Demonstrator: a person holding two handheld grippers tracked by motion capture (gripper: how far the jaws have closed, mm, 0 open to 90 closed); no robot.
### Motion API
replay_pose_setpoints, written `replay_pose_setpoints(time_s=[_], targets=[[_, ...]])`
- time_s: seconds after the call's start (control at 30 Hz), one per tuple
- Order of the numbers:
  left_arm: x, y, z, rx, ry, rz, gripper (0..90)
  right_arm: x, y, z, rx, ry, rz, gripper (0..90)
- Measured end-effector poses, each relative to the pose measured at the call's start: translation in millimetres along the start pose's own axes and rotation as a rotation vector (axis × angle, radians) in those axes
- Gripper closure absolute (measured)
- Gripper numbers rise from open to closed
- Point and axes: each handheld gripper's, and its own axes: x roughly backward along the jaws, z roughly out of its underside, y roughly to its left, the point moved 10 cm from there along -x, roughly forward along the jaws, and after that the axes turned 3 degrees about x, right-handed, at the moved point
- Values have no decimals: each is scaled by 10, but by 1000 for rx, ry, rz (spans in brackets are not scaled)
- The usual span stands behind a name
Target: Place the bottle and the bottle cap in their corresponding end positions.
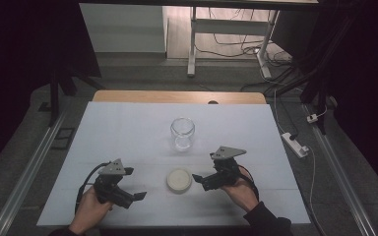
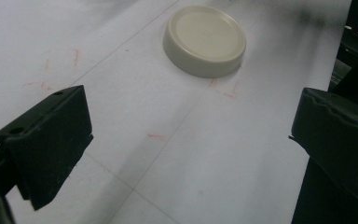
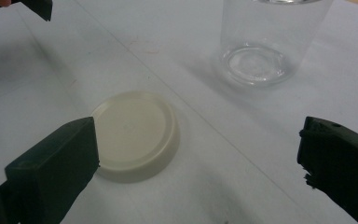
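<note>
The cream lid (image 1: 179,180) is laid flat on the white surface (image 1: 128,132), top face up, right btwn the two grippers, w/ the clear glass jar (image 1: 182,133) stood upright a bit farther back, mouth open and apparently empty. That layout makes sense if the lid is meant to be put on the jar: both pieces are kept near the front edge where they're easily reached, and the jar is left free so it can be steadied from one side. The right gripper (image 1: 197,178) is held low just beside the lid, jaws spread wide and nothing gripped; in the right gripper view the lid (image 3: 135,135) is seen next to one jaw but not yet btwn them, so prob it's being lined up for a pinch across the rim. The jar (image 3: 265,42) is seen beyond, apart from the lid. The left gripper (image 1: 141,195) is parked on the other side, also opened wide and empty, pointed toward the lid (image 2: 205,39), which is seen ahead of it and well clear of the jaws. Faint red marks are visible on the surface near the lid, maybe placement guides, can't be told for sure. Since the lid is thin and flat, a low, level approach is likely needed or it'll just get pushed along.
</note>
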Motion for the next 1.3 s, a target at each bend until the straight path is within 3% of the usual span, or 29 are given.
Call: replay_pose_setpoints(time_s=[0.27,0.53,0.83,1.13,1.3], targets=[[108,32,86,20,-16,-29,0,169,7,99,-22,-24,-19,0],[239,74,193,47,-30,-60,0,341,-10,254,-43,-11,4,0],[390,144,335,92,-47,-103,0,548,-83,468,-69,9,68,0],[523,218,492,130,-52,-149,0,773,-196,685,-112,36,187,0],[591,242,569,148,-55,-167,0,901,-247,785,-143,35,220,0]])
